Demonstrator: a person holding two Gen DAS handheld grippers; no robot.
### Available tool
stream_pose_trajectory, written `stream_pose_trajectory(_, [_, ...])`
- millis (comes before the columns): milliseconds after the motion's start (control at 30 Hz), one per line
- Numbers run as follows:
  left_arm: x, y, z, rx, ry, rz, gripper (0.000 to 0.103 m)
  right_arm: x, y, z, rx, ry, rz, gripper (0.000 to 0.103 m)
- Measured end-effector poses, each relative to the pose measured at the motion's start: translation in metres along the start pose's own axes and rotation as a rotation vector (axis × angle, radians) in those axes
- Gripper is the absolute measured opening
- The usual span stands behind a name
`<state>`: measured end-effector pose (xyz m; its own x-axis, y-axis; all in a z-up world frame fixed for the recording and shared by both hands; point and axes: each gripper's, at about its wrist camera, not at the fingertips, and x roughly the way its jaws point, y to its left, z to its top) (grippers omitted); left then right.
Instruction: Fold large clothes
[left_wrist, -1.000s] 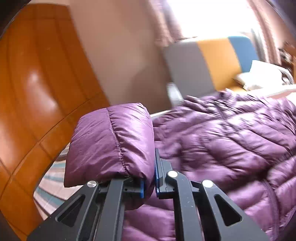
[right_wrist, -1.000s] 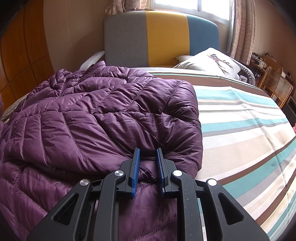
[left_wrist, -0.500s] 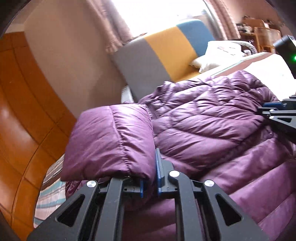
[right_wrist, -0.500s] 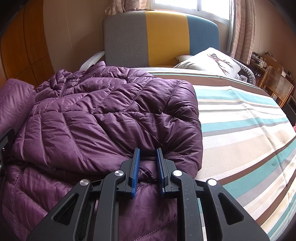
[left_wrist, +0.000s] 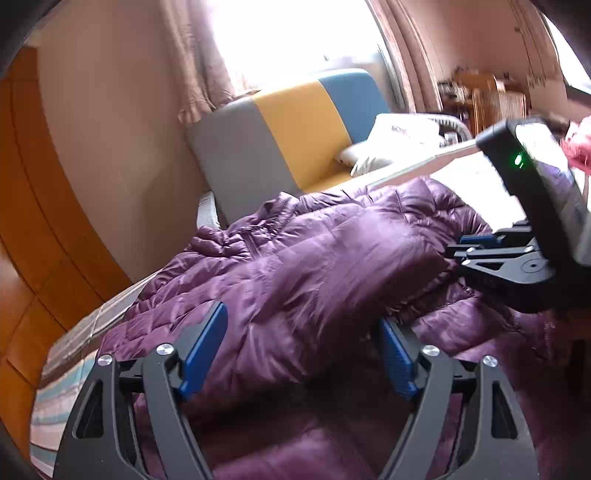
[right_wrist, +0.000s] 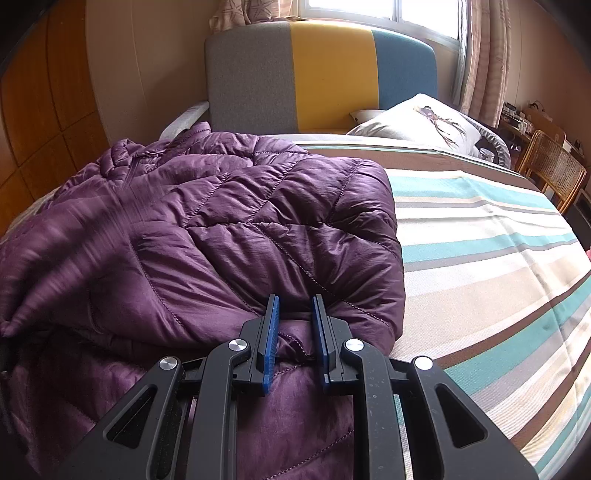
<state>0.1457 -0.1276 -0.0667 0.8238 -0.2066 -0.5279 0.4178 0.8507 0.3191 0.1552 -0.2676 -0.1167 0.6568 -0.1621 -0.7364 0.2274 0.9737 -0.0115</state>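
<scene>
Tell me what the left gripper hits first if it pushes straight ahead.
Most likely the purple jacket's sleeve, lying just past the left gripper's open, just-widened jaws; depth is hard to judge.

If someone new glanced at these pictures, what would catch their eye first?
A big purple puffer jacket sprawls over the left part of the striped bed. The right gripper pinches a fold of it at the near edge, while the left gripper, jaws just opened, hovers wide over a sleeve. Behind stands a grey, yellow and blue headboard.
</scene>
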Motion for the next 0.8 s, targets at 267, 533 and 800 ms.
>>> stream_pose_trajectory(267, [-0.013,0.071,-0.031,-0.223,0.055,0.095,0.085,-0.012,0.005,0.009,-0.023,0.002,0.039,0.018])
stream_pose_trajectory(533, [-0.024,0.073,-0.056,-0.221,0.031,-0.009,0.096,-0.055,0.035,0.019,0.025,-0.056,0.262,0.075])
stream_pose_trajectory(800, [-0.029,0.074,-0.065,-0.191,0.047,0.072,0.100,-0.029,0.060,0.014,0.141,0.123,0.429,0.060])
